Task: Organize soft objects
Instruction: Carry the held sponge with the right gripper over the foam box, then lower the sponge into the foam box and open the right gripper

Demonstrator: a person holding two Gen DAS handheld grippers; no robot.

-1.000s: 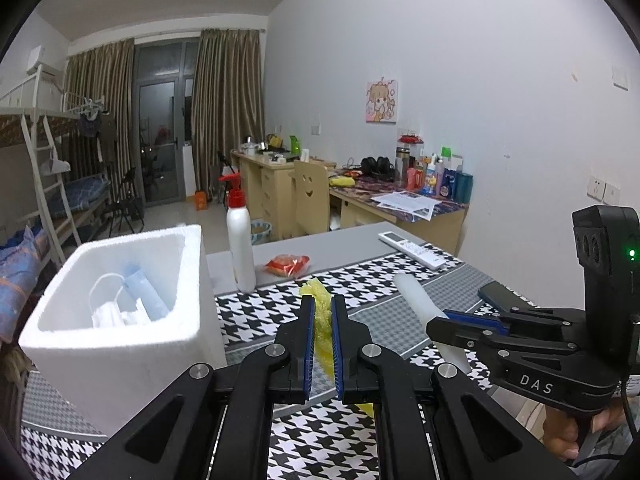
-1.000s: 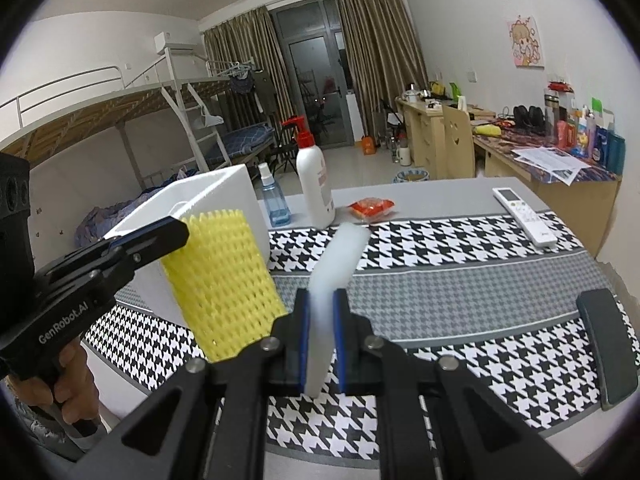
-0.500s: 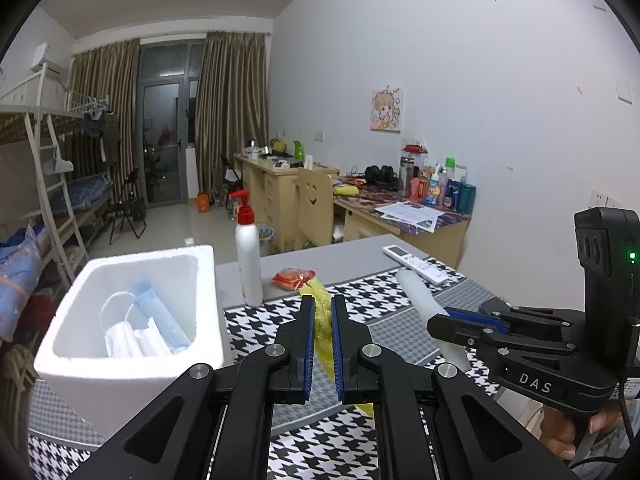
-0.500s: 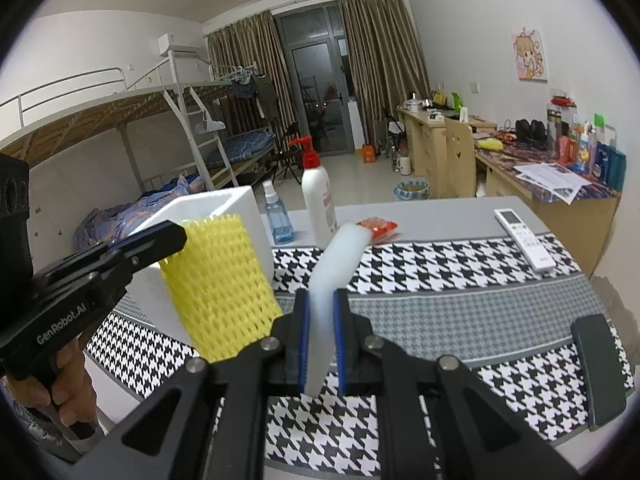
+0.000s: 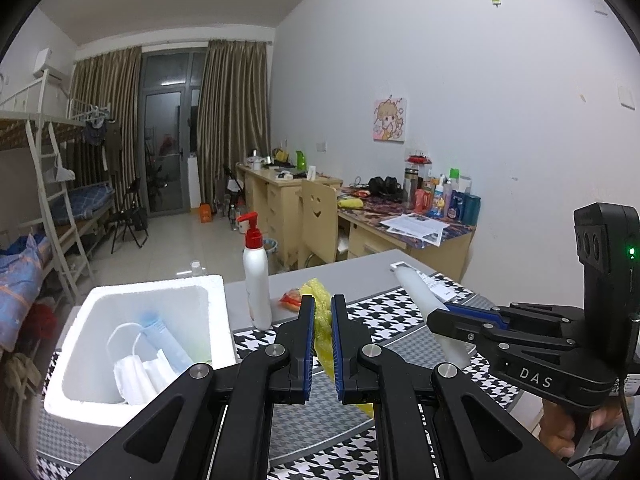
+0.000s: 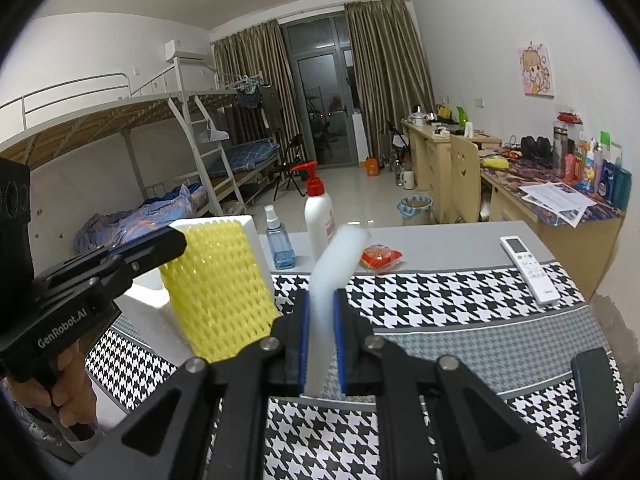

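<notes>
Left tool point(image 5: 320, 322): jaws closed on a yellow foam net sleeve point(image 6: 218, 292), which stands roughly upright between the blue pads. From the right wrist view the sleeve is raised in front of the near corner of the white foam box point(image 5: 140, 288); whether it touches the box wall cannot be determined.

Right tool point(image 6: 322, 320): jaws clamped on a white foam tube point(image 6: 334, 268), gripped at its lower part. The tube's free upper end leans up and to the right of the pads. It is clear of the counter point(image 6: 440, 246).

The foam box sits at the left of the counter, open at the top. Inside lie white face masks point(image 5: 132, 372) and a pale blue item, possibly a tube or bottle; the view is too poor to confirm.

Also on the counter: a white pump bottle with red head point(image 6: 318, 212), standing upright just beside the box; a small blue spray bottle point(image 6: 278, 242) next to it; a red and orange snack packet point(image 6: 380, 258) on the bare grey surface; a white remote control point(image 6: 528, 262) at the right edge, partly on the houndstooth mat point(image 6: 440, 292).

A hand point(image 6: 68, 392) grips the left tool's handle at lower left.
</notes>
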